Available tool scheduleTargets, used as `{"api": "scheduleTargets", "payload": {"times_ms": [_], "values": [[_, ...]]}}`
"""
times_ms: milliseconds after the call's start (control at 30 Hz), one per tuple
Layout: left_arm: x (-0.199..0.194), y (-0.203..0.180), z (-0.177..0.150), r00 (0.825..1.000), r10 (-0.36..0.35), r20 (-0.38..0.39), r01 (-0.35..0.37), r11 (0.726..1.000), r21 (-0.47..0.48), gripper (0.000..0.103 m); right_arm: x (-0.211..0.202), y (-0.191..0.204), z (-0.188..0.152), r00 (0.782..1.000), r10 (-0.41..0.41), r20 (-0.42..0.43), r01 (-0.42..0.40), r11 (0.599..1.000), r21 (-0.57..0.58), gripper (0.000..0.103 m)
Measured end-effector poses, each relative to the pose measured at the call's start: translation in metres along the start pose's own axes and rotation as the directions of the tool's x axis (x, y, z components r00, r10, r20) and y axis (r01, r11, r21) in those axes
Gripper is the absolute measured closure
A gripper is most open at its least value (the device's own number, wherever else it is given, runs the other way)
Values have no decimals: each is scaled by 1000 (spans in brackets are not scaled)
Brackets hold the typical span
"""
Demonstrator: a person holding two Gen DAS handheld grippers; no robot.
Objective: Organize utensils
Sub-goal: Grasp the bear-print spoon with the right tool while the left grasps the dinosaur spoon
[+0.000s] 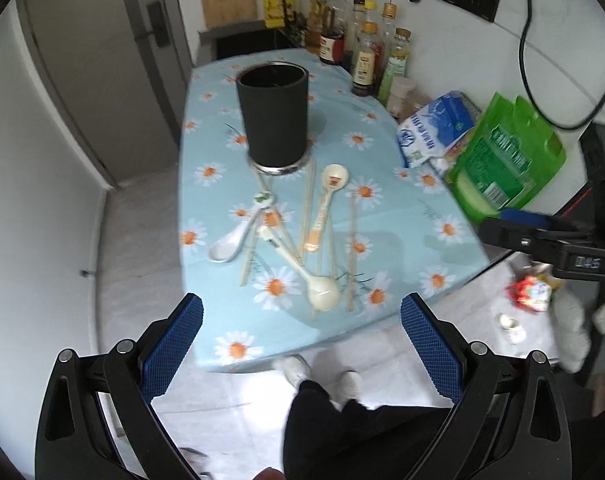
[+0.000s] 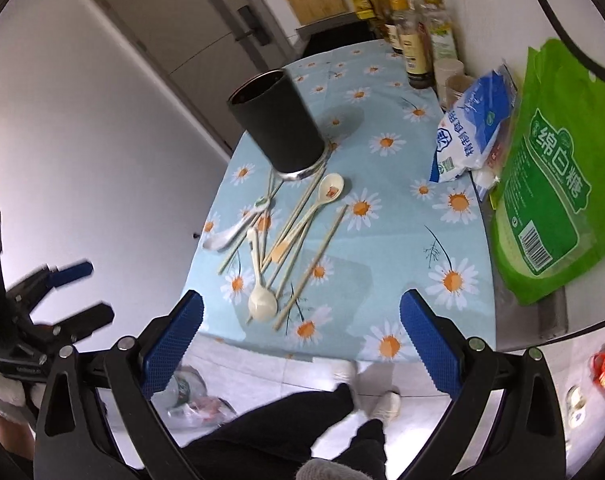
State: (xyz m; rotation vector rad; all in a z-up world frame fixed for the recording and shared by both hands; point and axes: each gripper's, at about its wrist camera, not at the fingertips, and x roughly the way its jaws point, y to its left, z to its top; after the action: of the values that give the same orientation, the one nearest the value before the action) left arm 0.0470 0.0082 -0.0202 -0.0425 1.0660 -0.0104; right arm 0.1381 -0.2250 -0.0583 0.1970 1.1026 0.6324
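Observation:
A black cylindrical utensil holder (image 1: 273,116) (image 2: 277,122) stands upright on a table with a blue daisy cloth (image 1: 386,236) (image 2: 386,248). In front of it lie a white ceramic spoon (image 1: 234,240) (image 2: 232,232), two cream spoons (image 1: 322,292) (image 2: 262,300) (image 1: 333,180) (image 2: 331,189) and several chopsticks (image 1: 351,256) (image 2: 314,264), loosely crossed. My left gripper (image 1: 301,344) is open and empty, above the table's near edge. My right gripper (image 2: 301,344) is open and empty, also short of the near edge.
Sauce bottles (image 1: 364,60) (image 2: 416,40) line the wall at the back right. A blue-white bag (image 1: 434,128) (image 2: 470,128) and a green bag (image 1: 506,160) (image 2: 554,208) lie at the right. A door (image 1: 90,64) and the floor are left of the table. My legs are below.

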Motion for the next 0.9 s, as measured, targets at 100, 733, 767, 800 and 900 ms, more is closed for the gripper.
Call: {"api": "scheduleTargets", "payload": {"times_ms": [100,733,767,800,900], "values": [[12,12,16,998,-58,-7,58,998,16,7,12,-7,12,1000,29,0,-29,996,86,12],[145,116,63,946,-265,-187,265,964,-30,18,160,-50,106,997,-9,-80,37,936,351,66],[152,121,64,941,-272,-200,270,962,-37,18,172,-60,109,995,-5,-104,45,924,379,66],[160,125,65,937,-274,-219,274,961,-31,18,180,-65,110,994,-12,-112,55,920,388,67],[172,129,66,926,-286,-246,293,956,-8,18,206,-81,113,986,2,-169,64,921,385,69]]}}
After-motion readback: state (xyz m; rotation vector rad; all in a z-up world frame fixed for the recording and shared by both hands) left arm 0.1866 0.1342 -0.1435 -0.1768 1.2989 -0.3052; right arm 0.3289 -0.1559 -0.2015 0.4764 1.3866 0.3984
